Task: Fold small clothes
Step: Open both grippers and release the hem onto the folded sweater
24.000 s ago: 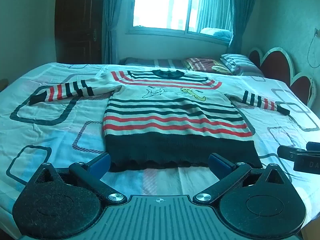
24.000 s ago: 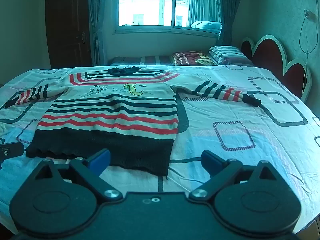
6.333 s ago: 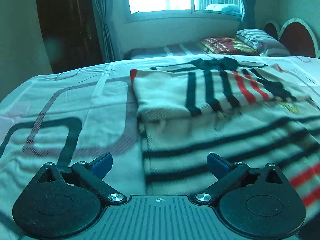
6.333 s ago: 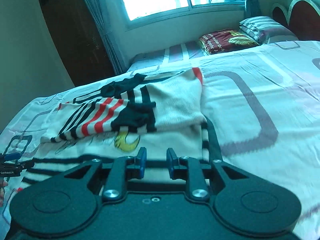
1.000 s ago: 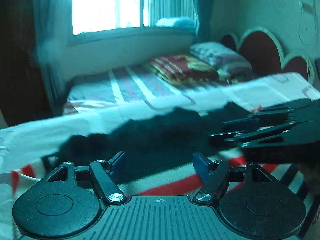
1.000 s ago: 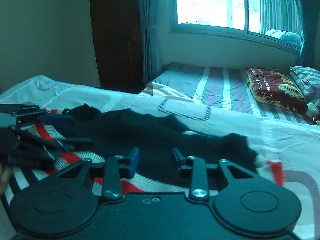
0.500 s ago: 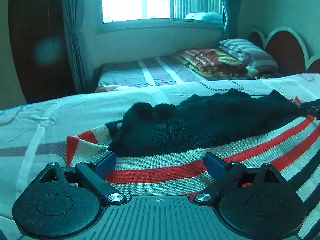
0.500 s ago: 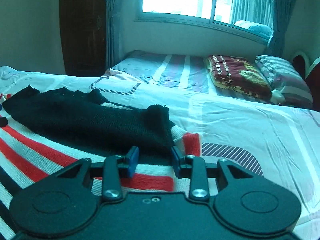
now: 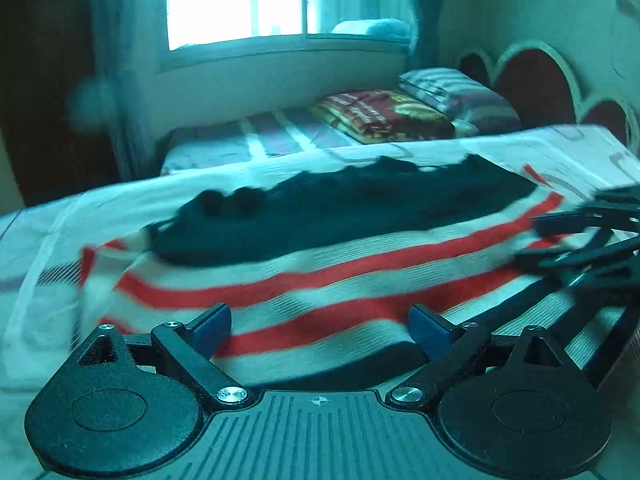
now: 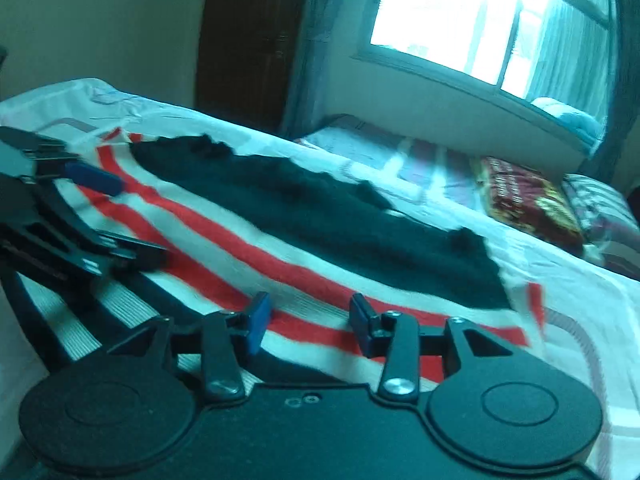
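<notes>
The striped sweater lies folded on the bed, its dark hem band laid over the red and white stripes at the far side. It also shows in the right wrist view. My left gripper is open and empty, just above the near stripes. My right gripper is partly open and empty over the sweater's right part. Each gripper shows in the other's view, the right one at the right edge and the left one at the left edge.
The bed sheet with a rounded-square print spreads around the sweater. Pillows lie at the far end under the window. A red headboard stands at the right. A dark wardrobe stands at the back.
Both grippers have drawn back and tilted, away from the dark hem, so more of the striped body shows. The right gripper's jaws have opened wider. The views are blurred from motion.
</notes>
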`<state>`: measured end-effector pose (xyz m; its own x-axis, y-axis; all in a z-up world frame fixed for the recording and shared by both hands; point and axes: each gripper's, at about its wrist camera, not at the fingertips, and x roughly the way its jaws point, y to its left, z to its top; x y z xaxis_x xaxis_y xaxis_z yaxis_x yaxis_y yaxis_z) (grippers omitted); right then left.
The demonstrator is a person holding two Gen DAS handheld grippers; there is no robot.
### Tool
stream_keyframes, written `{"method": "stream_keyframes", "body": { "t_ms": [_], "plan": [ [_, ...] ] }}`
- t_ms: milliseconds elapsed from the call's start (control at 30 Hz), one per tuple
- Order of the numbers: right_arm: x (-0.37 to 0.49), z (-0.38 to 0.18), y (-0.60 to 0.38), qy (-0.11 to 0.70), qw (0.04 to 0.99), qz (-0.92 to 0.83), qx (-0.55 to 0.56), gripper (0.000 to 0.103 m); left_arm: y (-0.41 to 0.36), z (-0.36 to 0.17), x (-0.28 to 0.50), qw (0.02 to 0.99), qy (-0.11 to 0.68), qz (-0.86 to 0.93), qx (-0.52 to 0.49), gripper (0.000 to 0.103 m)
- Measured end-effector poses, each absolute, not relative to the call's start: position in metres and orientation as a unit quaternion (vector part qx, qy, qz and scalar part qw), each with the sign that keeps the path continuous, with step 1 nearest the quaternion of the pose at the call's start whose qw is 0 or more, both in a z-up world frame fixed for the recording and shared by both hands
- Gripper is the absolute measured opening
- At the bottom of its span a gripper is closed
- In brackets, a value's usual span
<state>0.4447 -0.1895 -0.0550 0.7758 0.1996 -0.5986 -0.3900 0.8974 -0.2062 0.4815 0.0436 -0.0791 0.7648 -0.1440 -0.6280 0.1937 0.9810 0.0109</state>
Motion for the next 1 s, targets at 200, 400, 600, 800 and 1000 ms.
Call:
{"method": "stream_keyframes", "body": {
  "t_ms": [200,400,600,800,1000],
  "plan": [
    [0.444,-0.049,-0.255,0.326,0.937,0.095,-0.086,0.044,0.076,-0.079,0.471,0.938,0.335,-0.06,0.06,0.095],
    [0.411,-0.033,-0.217,0.3,0.939,0.141,-0.091,0.044,0.032,-0.061,0.457,0.946,0.306,-0.102,0.043,0.095],
    [0.388,-0.057,-0.188,0.31,0.928,0.141,-0.148,0.045,0.001,-0.085,0.438,0.939,0.312,-0.122,0.07,0.095],
    [0.371,-0.05,-0.209,0.308,0.934,0.127,-0.128,0.045,0.029,-0.075,0.416,0.95,0.3,-0.08,0.032,0.095],
    [0.365,-0.057,-0.157,0.322,0.925,0.155,-0.131,0.041,-0.005,-0.079,0.41,0.948,0.308,-0.072,0.036,0.094]
  ]
}}
